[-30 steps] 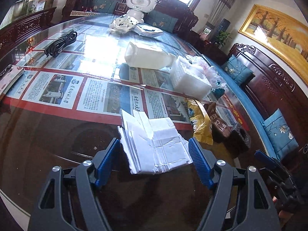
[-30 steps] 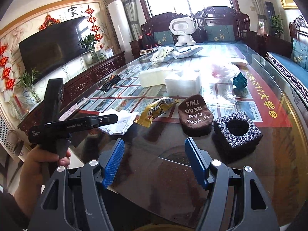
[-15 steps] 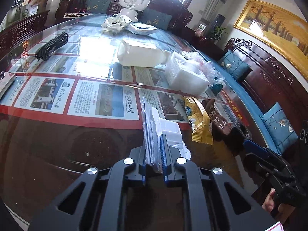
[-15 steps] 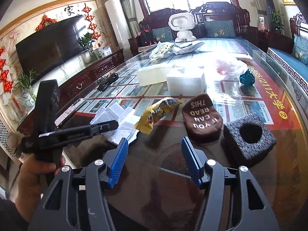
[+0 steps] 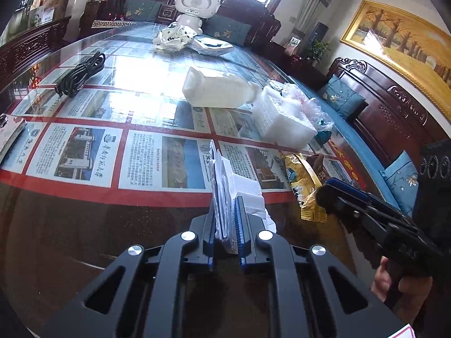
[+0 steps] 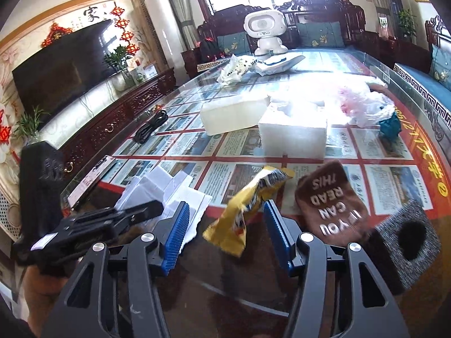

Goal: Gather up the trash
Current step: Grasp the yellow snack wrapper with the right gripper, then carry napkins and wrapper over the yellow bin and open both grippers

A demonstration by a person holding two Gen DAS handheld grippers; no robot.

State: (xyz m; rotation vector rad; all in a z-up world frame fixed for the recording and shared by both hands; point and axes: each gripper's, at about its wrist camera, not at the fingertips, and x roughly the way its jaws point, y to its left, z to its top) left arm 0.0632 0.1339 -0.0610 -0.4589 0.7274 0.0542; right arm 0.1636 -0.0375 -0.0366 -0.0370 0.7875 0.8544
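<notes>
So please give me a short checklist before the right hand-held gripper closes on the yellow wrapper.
1. Left hand-held gripper shut on white paper: ok.
2. Yellow wrapper between the closing right hand-held gripper pads: ok.
3. Pads already press the wrapper: not ok.
4. Brown sock outside the jaws: ok.
5. Paper lifted off table: cannot tell.

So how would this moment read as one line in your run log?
left tool: shut on white paper stack | right tool: closing around yellow snack wrapper, not gripped | surface: glass table
</notes>
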